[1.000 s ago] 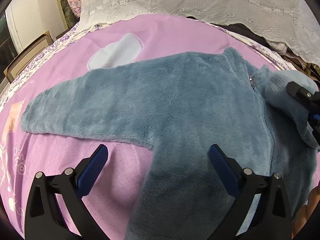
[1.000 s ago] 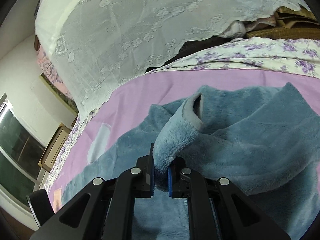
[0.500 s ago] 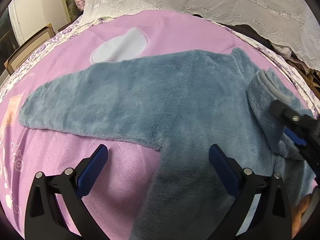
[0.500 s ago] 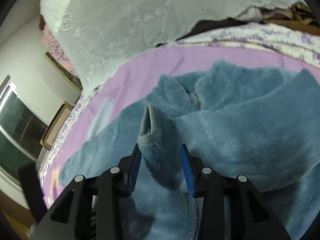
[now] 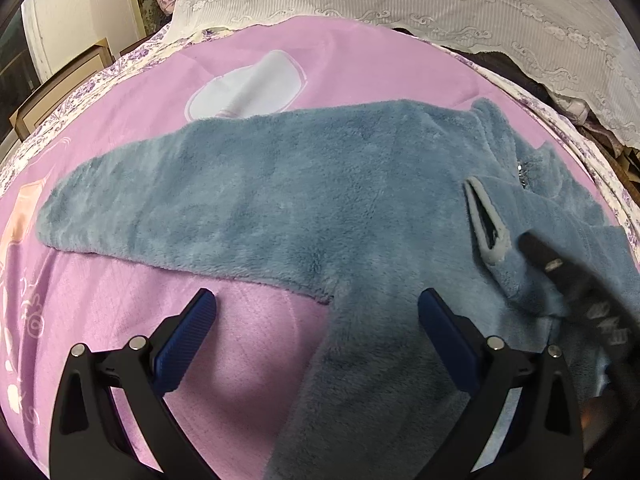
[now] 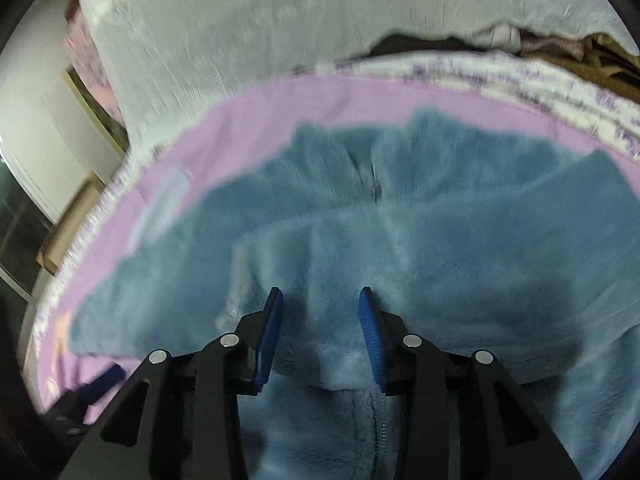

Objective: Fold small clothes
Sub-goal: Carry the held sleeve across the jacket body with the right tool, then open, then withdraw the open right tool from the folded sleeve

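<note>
1. Left gripper (image 5: 316,312) gapes wide, empty, over the fleece jacket (image 5: 304,200); right gripper (image 6: 320,312) is parted, empty.
2. Blue-grey and fluffy, the jacket lies mid-blanket (image 5: 248,332), one sleeve (image 5: 516,264) folded across.
3. Only the left wrist view shows its grey cuff (image 5: 486,220); the right is blurred.

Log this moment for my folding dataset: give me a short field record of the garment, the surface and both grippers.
garment: blue fleece jacket, front zipper
surface: pink blanket
left sleeve: spread flat, extended outward
right sleeve: folded across the jacket front, grey-lined cuff showing
left gripper: open, empty, above the sleeve's underarm edge
right gripper: open, empty, over the folded sleeve
</note>
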A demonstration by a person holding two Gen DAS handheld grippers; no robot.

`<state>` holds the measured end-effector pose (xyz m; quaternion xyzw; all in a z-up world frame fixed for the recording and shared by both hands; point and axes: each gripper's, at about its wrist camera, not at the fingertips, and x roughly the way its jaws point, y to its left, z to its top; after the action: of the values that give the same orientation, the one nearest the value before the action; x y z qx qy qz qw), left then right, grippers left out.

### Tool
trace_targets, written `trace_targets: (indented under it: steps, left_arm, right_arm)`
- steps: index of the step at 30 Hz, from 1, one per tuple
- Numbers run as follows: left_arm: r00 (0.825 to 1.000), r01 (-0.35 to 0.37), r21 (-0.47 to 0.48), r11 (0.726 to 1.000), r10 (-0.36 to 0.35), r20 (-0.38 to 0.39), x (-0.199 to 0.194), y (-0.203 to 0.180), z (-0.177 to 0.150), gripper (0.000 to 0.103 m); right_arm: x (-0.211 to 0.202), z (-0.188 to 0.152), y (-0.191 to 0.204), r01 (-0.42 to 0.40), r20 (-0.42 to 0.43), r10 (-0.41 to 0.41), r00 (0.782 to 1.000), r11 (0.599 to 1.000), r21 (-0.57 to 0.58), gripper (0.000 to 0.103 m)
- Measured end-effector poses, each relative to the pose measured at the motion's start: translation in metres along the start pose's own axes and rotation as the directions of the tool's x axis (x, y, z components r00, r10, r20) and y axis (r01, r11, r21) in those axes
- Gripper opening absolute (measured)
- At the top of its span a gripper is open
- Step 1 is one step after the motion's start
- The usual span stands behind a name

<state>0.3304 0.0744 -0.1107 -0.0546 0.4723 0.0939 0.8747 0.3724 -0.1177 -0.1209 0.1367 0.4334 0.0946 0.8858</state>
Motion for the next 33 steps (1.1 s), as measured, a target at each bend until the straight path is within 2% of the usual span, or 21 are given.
trace_targets:
  steps: [4, 6, 9, 11, 16, 19, 23, 25, 27, 31, 33]
  left_arm:
    - [1.0, 0.003, 0.001, 1.0, -0.003, -0.006, 0.002, 0.001, 0.0, 0.099]
    - [1.0, 0.005, 0.002, 1.0, -0.005, -0.007, 0.002, 0.002, 0.0, 0.099]
    - [1.0, 0.008, 0.0, 1.0, -0.008, -0.006, 0.002, 0.003, 0.0, 0.099]
    - [1.0, 0.005, 0.004, 1.0, -0.005, -0.001, 0.001, 0.001, -0.001, 0.099]
    - [0.999, -0.013, 0.057, 0.998, 0.011, 0.041, -0.007, -0.011, -0.004, 0.099]
    - [0.997, 0.008, 0.063, 0.998, -0.012, 0.074, -0.019, -0.018, -0.001, 0.099]
    - [0.998, 0.051, 0.063, 0.997, -0.054, 0.043, -0.026, -0.033, 0.016, 0.099]
    - [0.999, 0.031, 0.074, 0.997, -0.034, 0.042, -0.026, -0.045, 0.027, 0.099]
    - [0.999, -0.006, 0.102, 0.995, 0.002, 0.045, -0.018, -0.056, 0.032, 0.099]
    - [0.996, -0.09, 0.126, 0.988, 0.089, 0.012, 0.018, -0.067, 0.027, 0.099]
    - [0.994, -0.111, 0.129, 0.985, 0.109, 0.025, 0.027, -0.067, 0.024, 0.099]
  right_arm:
    - [-0.012, -0.001, -0.006, -0.042, 0.013, 0.042, 0.999, 0.999, 0.022, 0.04]
    - [-0.032, 0.002, -0.013, -0.08, 0.058, 0.077, 0.995, 0.996, 0.043, 0.04]
    - [-0.064, 0.004, -0.029, -0.036, 0.132, 0.034, 0.991, 0.999, 0.014, 0.042]
    - [-0.079, 0.006, -0.051, -0.004, 0.155, -0.001, 0.988, 0.999, 0.036, 0.042]
    - [-0.086, -0.003, -0.12, 0.079, 0.117, -0.097, 0.988, 0.985, 0.152, 0.042]
    - [-0.073, -0.012, -0.15, 0.02, 0.051, -0.032, 0.998, 0.976, 0.216, 0.039]
    - [-0.079, -0.01, -0.151, -0.033, 0.071, 0.018, 0.997, 0.975, 0.222, 0.038]
    - [-0.095, -0.005, -0.149, -0.051, 0.121, 0.027, 0.992, 0.978, 0.204, 0.038]
    - [-0.105, 0.006, -0.152, -0.034, 0.163, 0.002, 0.987, 0.98, 0.195, 0.039]
    - [-0.102, 0.032, -0.175, 0.034, 0.17, -0.071, 0.983, 0.977, 0.21, 0.039]
    - [-0.088, 0.041, -0.192, 0.043, 0.148, -0.08, 0.986, 0.971, 0.236, 0.029]
